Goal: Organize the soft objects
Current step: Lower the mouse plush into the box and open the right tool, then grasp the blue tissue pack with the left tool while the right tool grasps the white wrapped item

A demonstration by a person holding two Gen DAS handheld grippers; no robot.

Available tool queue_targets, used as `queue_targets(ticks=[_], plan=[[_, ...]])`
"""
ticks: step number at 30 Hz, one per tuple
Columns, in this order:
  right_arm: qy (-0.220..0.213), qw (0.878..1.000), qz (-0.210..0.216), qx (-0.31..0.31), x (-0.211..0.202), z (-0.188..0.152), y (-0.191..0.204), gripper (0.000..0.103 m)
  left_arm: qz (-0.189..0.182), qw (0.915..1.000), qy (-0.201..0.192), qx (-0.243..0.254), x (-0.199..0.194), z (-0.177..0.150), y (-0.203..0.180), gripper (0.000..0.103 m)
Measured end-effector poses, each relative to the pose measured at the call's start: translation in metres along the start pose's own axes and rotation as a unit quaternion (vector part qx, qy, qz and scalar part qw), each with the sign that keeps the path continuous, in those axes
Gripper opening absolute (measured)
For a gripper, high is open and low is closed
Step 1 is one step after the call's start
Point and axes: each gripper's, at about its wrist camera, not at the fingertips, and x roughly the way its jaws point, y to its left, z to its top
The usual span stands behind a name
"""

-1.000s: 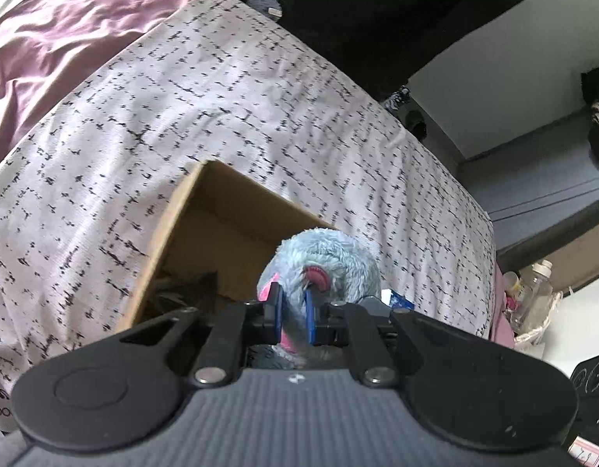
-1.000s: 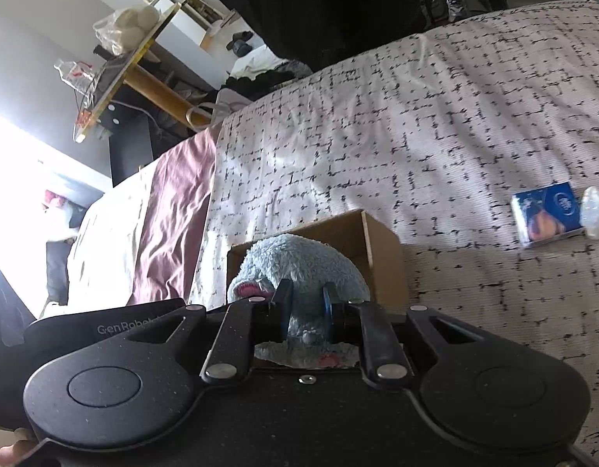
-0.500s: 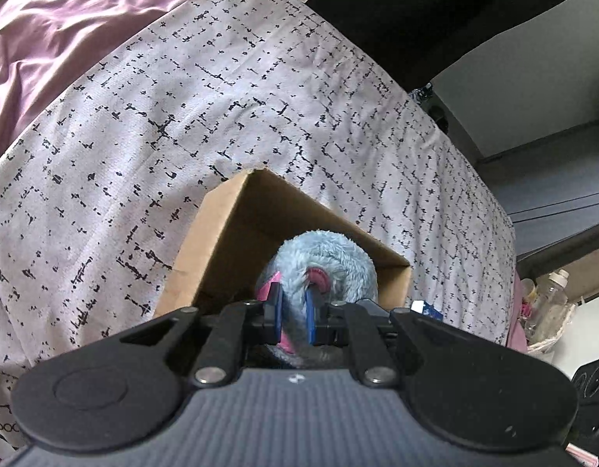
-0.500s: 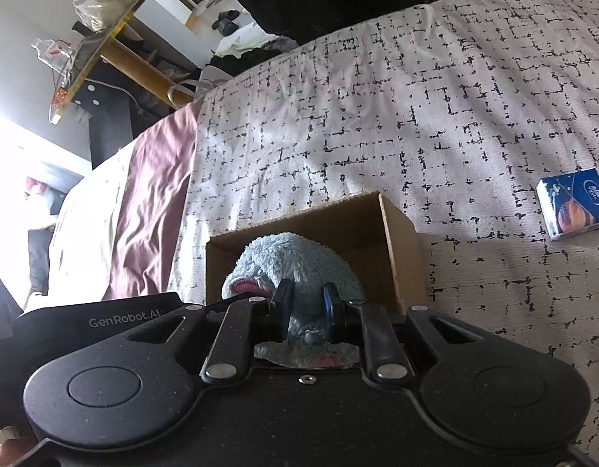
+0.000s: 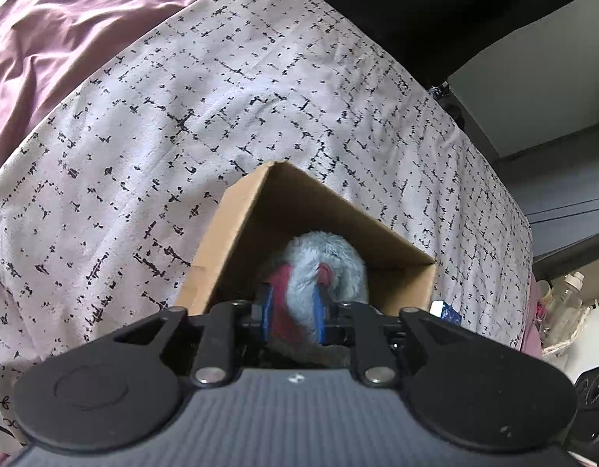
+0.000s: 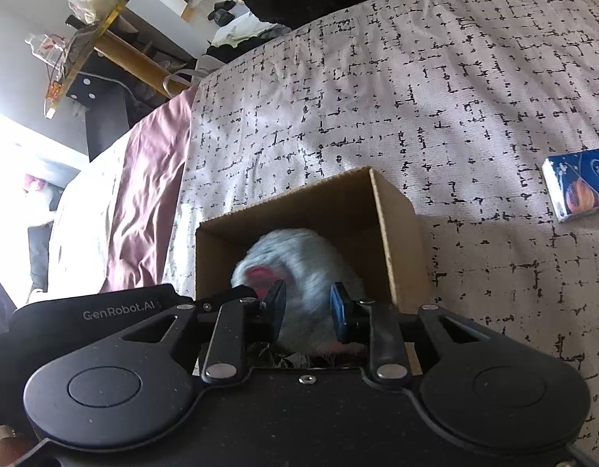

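Observation:
A fluffy blue plush toy [image 5: 322,253] with pink ears sits blurred inside an open cardboard box [image 5: 229,233] on the bed. My left gripper [image 5: 292,307] points down into the box. Its jaws are opening, and the plush lies between the blue pads, which look clear of it. The right wrist view shows the same plush toy [image 6: 295,257] low in the box [image 6: 392,225]. My right gripper [image 6: 309,307] straddles it with jaws opening and the pads apart from the fur. The toy's lower part is hidden behind both grippers.
The box rests on a white bedspread with black dashes [image 5: 182,116], beside a pink sheet [image 5: 65,19]. A blue tissue pack [image 6: 577,183] lies on the bed to the right. Bottles [image 5: 568,295] stand past the bed's edge, and a shelf [image 6: 85,50] is at the far left.
Both grippers sank toward the box with the plush pinched between them. Their jaws have now parted, and the plush has dropped lower into the box, blurred.

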Motion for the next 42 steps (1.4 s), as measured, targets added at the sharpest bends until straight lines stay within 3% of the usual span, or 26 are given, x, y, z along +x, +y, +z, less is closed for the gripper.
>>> queue_targets(ticks=[8,10,12,14,18,22,26,34,42], plan=[[-0.021,1.0,0.01,-0.003,-0.031,-0.003,-0.011,0.036,0.014,0.9996,-0.015,0.017,-0.015,-0.01,-0.019,0.042],[-0.028,0.999,0.013,-0.011,-0.039,-0.004,-0.013,0.046,0.017,0.9994,-0.021,0.023,-0.02,-0.014,-0.024,0.049],[-0.034,0.999,0.018,-0.021,-0.047,-0.007,-0.014,0.052,0.026,0.9991,-0.024,0.025,-0.025,-0.018,-0.027,0.066],[-0.039,0.999,0.016,-0.032,-0.055,-0.009,-0.016,0.054,0.034,0.9986,-0.032,0.023,-0.031,-0.022,-0.029,0.075],[-0.054,0.997,0.016,-0.046,-0.07,-0.015,-0.026,0.076,0.044,0.9972,-0.051,0.032,-0.039,-0.03,-0.035,0.084],[-0.076,0.996,0.015,-0.042,-0.082,-0.021,-0.04,0.096,0.059,0.996,-0.059,0.03,-0.041,-0.038,-0.041,0.087],[-0.083,0.996,0.016,-0.027,-0.09,-0.022,-0.058,0.1,0.078,0.9953,-0.049,0.031,-0.038,-0.047,-0.051,0.091],[-0.098,0.995,0.013,-0.002,-0.106,-0.026,-0.094,0.103,0.073,0.9939,-0.039,0.073,-0.031,-0.066,-0.084,0.093],[-0.123,0.992,0.009,0.027,-0.121,-0.026,-0.132,0.103,0.064,0.9931,-0.044,0.088,-0.028,-0.084,-0.119,0.102]])
